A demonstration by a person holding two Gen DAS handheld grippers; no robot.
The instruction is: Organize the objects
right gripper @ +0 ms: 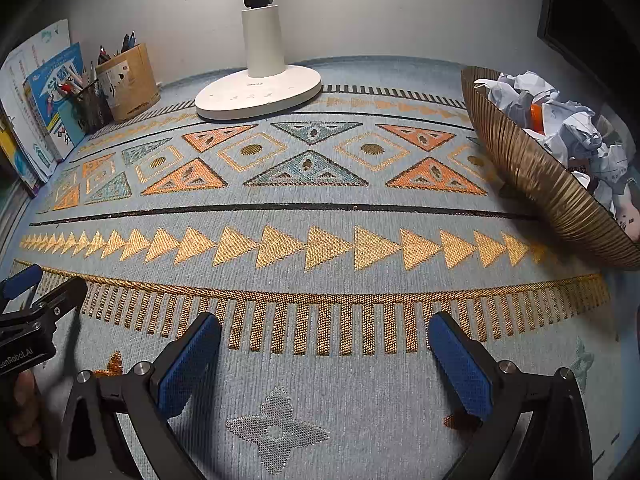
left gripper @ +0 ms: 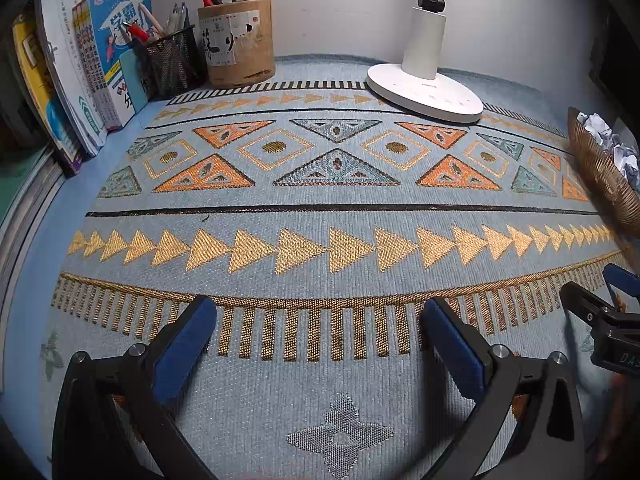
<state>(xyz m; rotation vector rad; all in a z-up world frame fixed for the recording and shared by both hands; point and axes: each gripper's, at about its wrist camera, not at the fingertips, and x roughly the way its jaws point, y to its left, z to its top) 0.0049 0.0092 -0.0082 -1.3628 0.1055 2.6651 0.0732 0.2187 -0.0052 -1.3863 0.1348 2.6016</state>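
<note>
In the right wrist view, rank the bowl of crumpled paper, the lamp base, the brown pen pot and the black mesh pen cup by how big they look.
1. Bowl, though it sits nearest.
2. Lamp base.
3. Brown pen pot.
4. Mesh pen cup.

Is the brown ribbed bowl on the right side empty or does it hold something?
Not empty. The brown ribbed bowl holds crumpled white paper, piled above its rim.

My view: a white lamp (right gripper: 258,92) stands far on the patterned cloth (right gripper: 320,216), against a grey wall (right gripper: 360,8).
</note>
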